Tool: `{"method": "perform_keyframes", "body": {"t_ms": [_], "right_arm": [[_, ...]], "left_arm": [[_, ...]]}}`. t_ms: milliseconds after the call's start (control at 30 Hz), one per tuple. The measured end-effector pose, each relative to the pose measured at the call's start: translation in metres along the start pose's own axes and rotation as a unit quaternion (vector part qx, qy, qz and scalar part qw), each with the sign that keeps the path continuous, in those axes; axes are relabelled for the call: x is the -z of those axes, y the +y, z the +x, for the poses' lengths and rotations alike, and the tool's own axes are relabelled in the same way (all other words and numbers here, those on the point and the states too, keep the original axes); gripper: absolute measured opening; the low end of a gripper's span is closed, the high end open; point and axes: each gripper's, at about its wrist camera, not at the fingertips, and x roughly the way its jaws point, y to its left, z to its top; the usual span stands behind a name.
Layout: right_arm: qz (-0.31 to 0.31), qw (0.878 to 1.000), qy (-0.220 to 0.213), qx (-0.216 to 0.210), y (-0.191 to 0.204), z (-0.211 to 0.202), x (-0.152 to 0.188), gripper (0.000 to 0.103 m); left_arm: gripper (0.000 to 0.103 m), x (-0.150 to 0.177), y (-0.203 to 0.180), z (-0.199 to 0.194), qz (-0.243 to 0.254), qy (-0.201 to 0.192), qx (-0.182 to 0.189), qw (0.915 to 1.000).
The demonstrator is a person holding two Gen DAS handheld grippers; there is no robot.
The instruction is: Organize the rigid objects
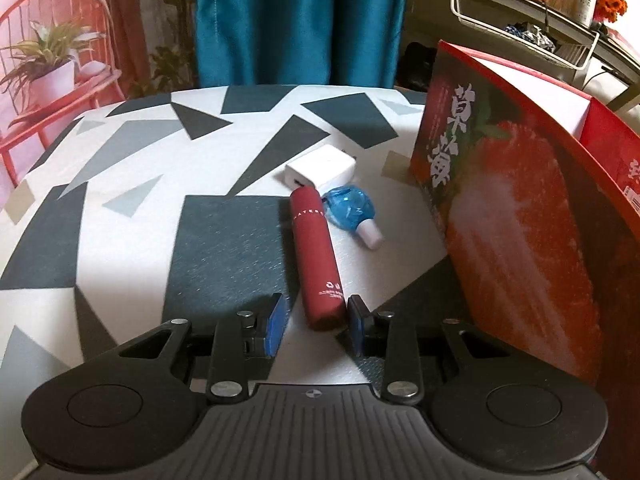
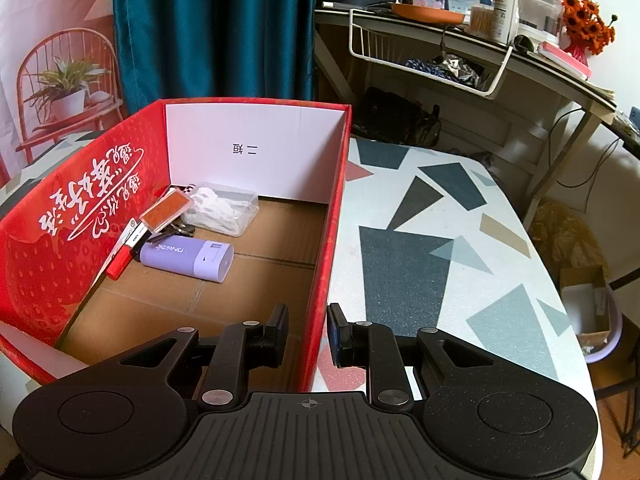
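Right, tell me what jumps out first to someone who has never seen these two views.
The big red strawberry-printed box dominates: it stands open on the patterned table, holding a lilac case, a clear plastic box and a few small items. Left of it on the table, a dark red tube lies with its near end between the open left gripper fingers, beside a white charger and a blue mini fan.

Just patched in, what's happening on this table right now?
Small items are being sorted into the red box. The left gripper is open around the near end of a dark red tube, not closed on it. A white charger and blue piece wait beyond. The right gripper hovers open, straddling the box wall.
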Motion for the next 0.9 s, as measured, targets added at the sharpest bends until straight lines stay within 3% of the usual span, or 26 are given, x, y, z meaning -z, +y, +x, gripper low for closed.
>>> {"method": "perform_keyframes", "body": {"t_ms": [300, 433, 467, 500, 567, 900], "right_arm": [[0.000, 1.000, 0.000, -0.001, 0.000, 0.000, 0.000, 0.021], [-0.001, 1.000, 0.000, -0.001, 0.000, 0.000, 0.000, 0.021], [-0.001, 1.000, 0.000, -0.001, 0.000, 0.000, 0.000, 0.021], [-0.001, 1.000, 0.000, -0.001, 0.000, 0.000, 0.000, 0.021], [-0.001, 1.000, 0.000, -0.001, 0.000, 0.000, 0.000, 0.021], [0.001, 1.000, -0.002, -0.002, 0.000, 0.000, 0.000, 0.022]], "left_arm": [[0.036, -0.006, 0.007, 0.004, -0.005, -0.002, -0.013, 0.9999], [0.036, -0.012, 0.002, 0.011, 0.016, 0.004, -0.006, 0.9998], [0.035, -0.013, 0.000, 0.013, 0.025, 0.009, -0.009, 0.9996], [0.026, -0.014, -0.003, 0.013, 0.038, 0.007, -0.017, 0.9991], [0.024, -0.013, -0.003, 0.012, 0.041, 0.006, -0.023, 0.9989], [0.024, 0.003, 0.023, -0.008, -0.058, 0.012, -0.077, 0.9953]]}}
